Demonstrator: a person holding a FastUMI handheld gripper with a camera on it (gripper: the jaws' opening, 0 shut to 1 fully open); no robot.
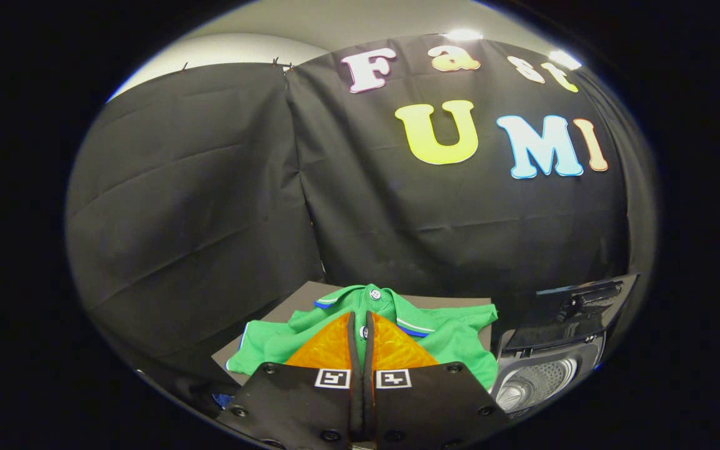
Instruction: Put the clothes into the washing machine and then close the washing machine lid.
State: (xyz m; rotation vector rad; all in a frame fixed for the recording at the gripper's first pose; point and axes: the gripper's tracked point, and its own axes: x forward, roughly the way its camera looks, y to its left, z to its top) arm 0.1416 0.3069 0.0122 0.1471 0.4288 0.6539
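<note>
Tool (360, 319) hovering over the green shirt, fingers pressed together, pinching nothing.

The two fingers are meeting along a thin seam, their tips sitting just above the buttoned placket of a green polo shirt (460, 340). The shirt is lying crumpled on a grey counter (300, 300), collar (366, 294) pointing away from the tool, blue-and-white trim showing at collar and sleeve. Just beside the shirt, on the right, the washing machine (538, 381) is standing open, its pale ribbed drum showing, its dark lid (575, 306) tilting up behind it. Black cloth wall (197, 206) is hanging beyond the counter.
</note>
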